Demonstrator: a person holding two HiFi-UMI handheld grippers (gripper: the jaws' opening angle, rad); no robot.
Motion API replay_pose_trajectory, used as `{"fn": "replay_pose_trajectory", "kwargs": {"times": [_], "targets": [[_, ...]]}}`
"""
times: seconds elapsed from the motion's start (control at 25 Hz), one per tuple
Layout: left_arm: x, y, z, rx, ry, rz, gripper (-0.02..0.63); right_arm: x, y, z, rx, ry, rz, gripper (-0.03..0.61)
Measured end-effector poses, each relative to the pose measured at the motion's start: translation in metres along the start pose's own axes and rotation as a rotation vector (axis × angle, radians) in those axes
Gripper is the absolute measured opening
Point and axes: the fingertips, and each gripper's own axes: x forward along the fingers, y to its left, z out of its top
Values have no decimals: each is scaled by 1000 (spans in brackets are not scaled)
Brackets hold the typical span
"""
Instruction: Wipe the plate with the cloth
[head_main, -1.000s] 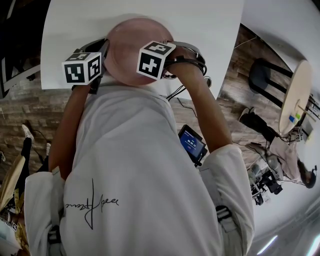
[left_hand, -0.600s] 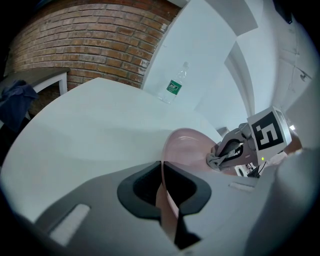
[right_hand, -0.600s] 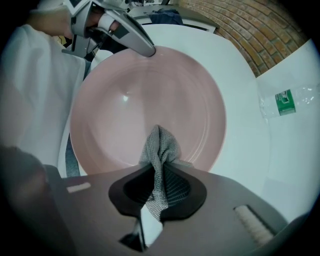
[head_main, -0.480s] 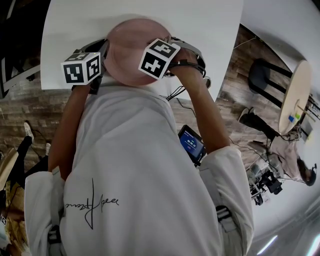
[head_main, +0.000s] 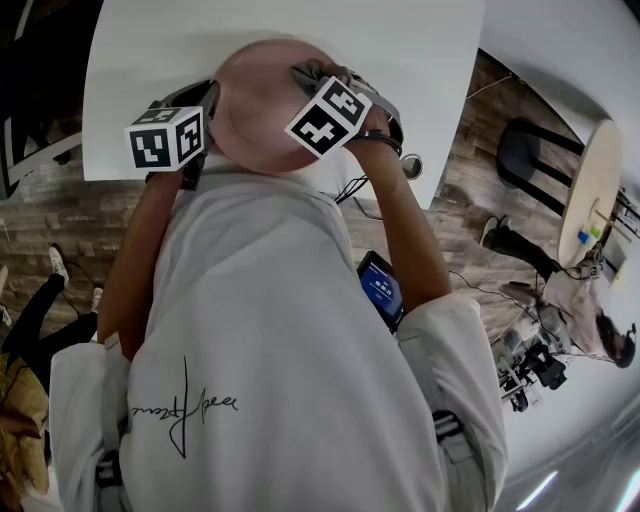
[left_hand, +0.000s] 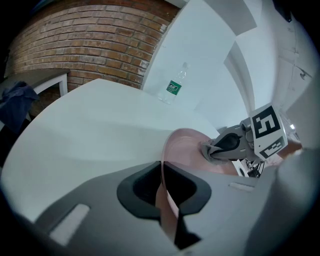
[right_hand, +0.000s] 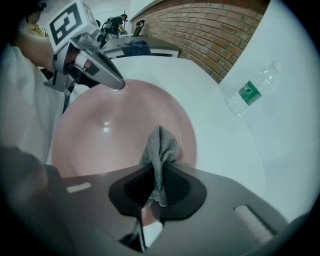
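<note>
A pink plate (head_main: 255, 105) is held tilted over the white table (head_main: 150, 50). My left gripper (left_hand: 162, 192) is shut on the plate's rim (left_hand: 167, 150), seen edge-on between the jaws. My right gripper (right_hand: 157, 192) is shut on a grey mesh cloth (right_hand: 161, 150), whose bunched end rests against the plate's inner face (right_hand: 115, 130) near its right rim. In the head view the cloth (head_main: 312, 75) shows at the plate's upper right, beside the right gripper's marker cube (head_main: 328, 117). The left gripper's cube (head_main: 165, 137) sits at the plate's left edge.
A clear water bottle (left_hand: 175, 85) with a green label lies on the table beyond the plate, also seen as the bottle (right_hand: 252, 90) at right. A brick wall (left_hand: 85, 45) stands behind. A stool (head_main: 525, 150) and round table (head_main: 595, 190) are off to the right.
My right gripper with the cloth has slid up and to the right across the plate, toward its far rim. The left gripper and the plate have stayed put.
</note>
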Motion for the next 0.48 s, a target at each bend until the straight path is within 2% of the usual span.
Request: {"fn": "replay_pose_trajectory", "kwargs": {"times": [0.28, 0.48], "targets": [[-1, 3, -4, 7, 6, 5, 44, -6, -4, 8, 63, -147, -13, 40], [-6, 6, -2, 6, -9, 7, 61, -17, -3, 19, 155, -265, 33, 40]]}}
